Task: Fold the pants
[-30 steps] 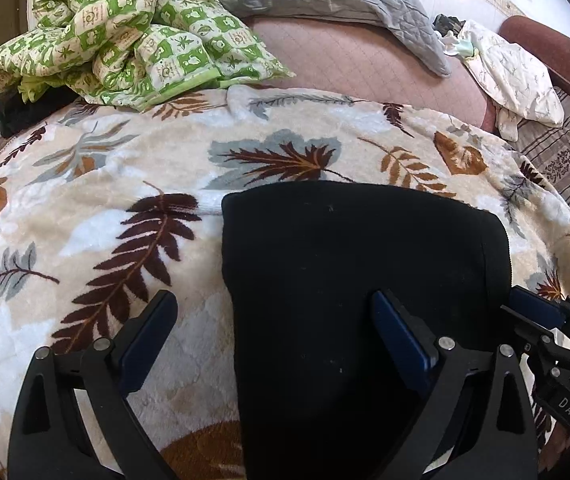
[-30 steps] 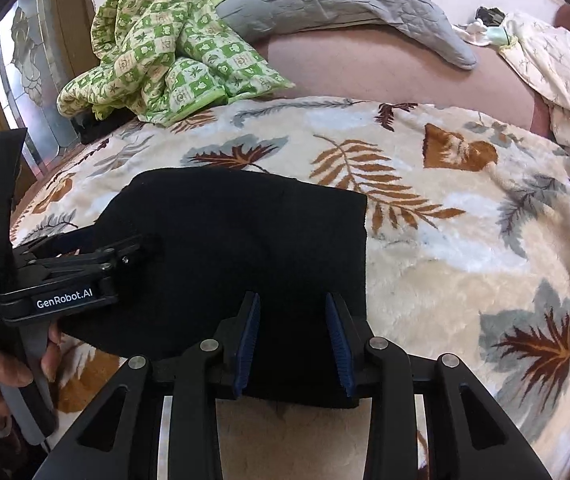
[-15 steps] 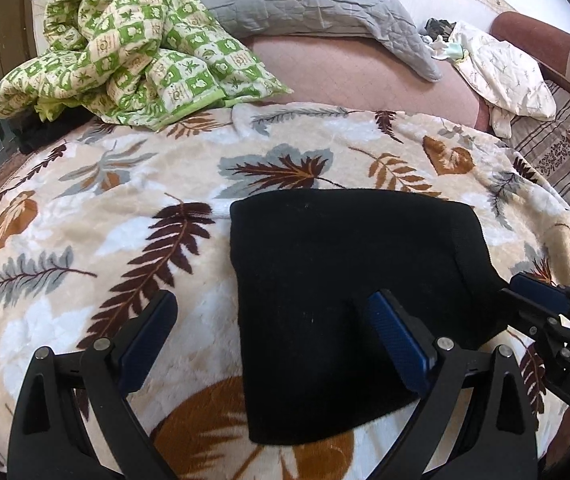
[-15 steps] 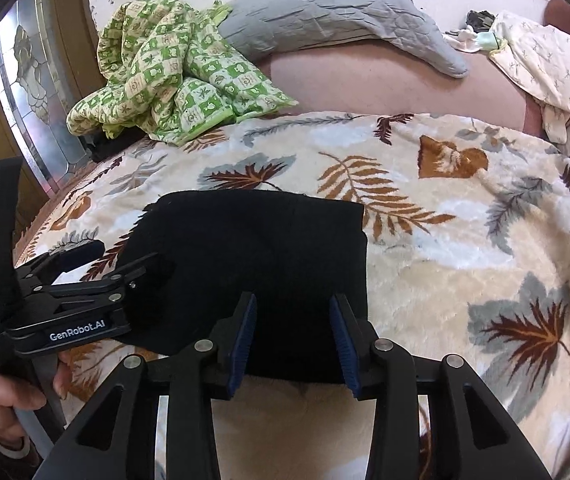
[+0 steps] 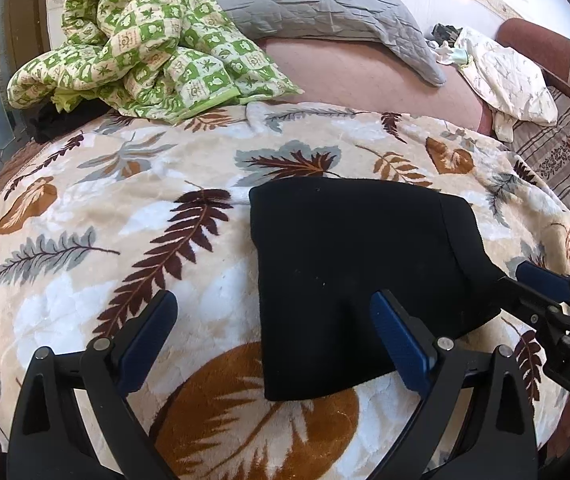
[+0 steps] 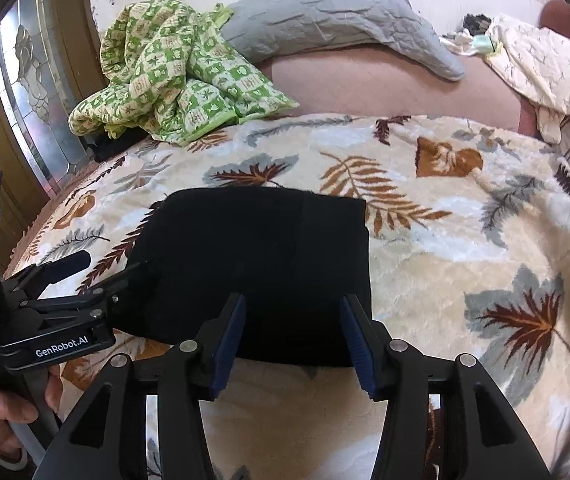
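The black pants (image 5: 357,264) lie folded into a flat rectangle on the leaf-patterned blanket (image 5: 125,216); they also show in the right wrist view (image 6: 253,264). My left gripper (image 5: 273,332) is open and empty, just above the pants' near left corner. My right gripper (image 6: 293,332) is open and empty at the pants' near edge. It shows in the left wrist view (image 5: 541,292) beside the pants' right corner. The left gripper shows in the right wrist view (image 6: 97,272) at the pants' left edge.
A green checked quilt (image 5: 145,36) is bunched at the back left. A grey pillow (image 5: 325,4) lies behind it. A cream garment (image 5: 505,76) lies at the back right on a striped cover (image 5: 565,160). A glass door panel (image 6: 33,92) stands at the left.
Both grippers have pulled back toward me and risen, so the whole folded pants come into view. My right gripper's jaws have opened wider. The pants stay put.
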`<state>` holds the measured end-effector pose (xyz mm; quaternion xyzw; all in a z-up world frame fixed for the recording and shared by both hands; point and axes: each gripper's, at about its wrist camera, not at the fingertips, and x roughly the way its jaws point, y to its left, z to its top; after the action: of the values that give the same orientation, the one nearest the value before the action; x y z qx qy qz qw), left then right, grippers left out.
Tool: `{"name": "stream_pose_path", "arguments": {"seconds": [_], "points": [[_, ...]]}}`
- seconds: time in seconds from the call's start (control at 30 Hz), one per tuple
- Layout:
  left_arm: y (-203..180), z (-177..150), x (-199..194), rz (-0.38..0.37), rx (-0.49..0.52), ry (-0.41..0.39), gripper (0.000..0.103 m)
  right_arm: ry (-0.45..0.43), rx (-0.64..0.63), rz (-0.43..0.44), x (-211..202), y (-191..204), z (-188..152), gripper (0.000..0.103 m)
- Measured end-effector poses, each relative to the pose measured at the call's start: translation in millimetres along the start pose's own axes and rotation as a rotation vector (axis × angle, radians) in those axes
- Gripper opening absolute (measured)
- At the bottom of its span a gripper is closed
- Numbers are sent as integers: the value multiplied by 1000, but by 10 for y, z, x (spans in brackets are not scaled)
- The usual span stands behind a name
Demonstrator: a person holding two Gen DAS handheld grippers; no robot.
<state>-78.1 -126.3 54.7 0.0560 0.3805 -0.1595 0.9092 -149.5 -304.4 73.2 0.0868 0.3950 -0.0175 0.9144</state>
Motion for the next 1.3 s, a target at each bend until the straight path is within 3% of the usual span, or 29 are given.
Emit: {"name": "stream_pose_path", "arguments": {"seconds": [0.13, 0.3, 0.37, 0.67, 0.87, 0.97, 1.1, 1.17, 1.2, 1.23, 1.27, 1.3], "points": [[-3, -16, -57, 8, 3, -17, 98, -20, -2, -7, -57, 36, 14, 62], [34, -40, -57, 14, -2, -17, 98, -11, 9, -18, -35, -1, -1, 64], [71, -44, -28, 3, -16, -9, 98, -5, 22, -25, -16, -39, -2, 70], [179, -9, 186, -77, -66, 42, 98, 28, 90, -25, 193, -266, 44, 79], [263, 51, 471, -181, -124, 134, 99, 92, 173, 48, 539, -484, 90, 82], [287, 68, 628, -234, -163, 177, 101, 120, 206, 137, 735, -551, 109, 82], [256, 100, 735, -269, -182, 180, 103, 149, 249, 220, 927, -557, 102, 80], [203, 119, 760, -278, -159, 173, 103, 127, 240, 216, 922, -512, 113, 75], [174, 129, 766, -290, -148, 170, 96, 121, 229, 213, 918, -489, 124, 69], [138, 146, 763, -318, -135, 163, 69, 105, 219, 208, 889, -465, 133, 62], [104, 165, 757, -354, -127, 159, 64, 95, 213, 206, 865, -462, 143, 53], [74, 195, 741, -334, -117, 149, 63, 84, 207, 200, 841, -456, 158, 49]]}}
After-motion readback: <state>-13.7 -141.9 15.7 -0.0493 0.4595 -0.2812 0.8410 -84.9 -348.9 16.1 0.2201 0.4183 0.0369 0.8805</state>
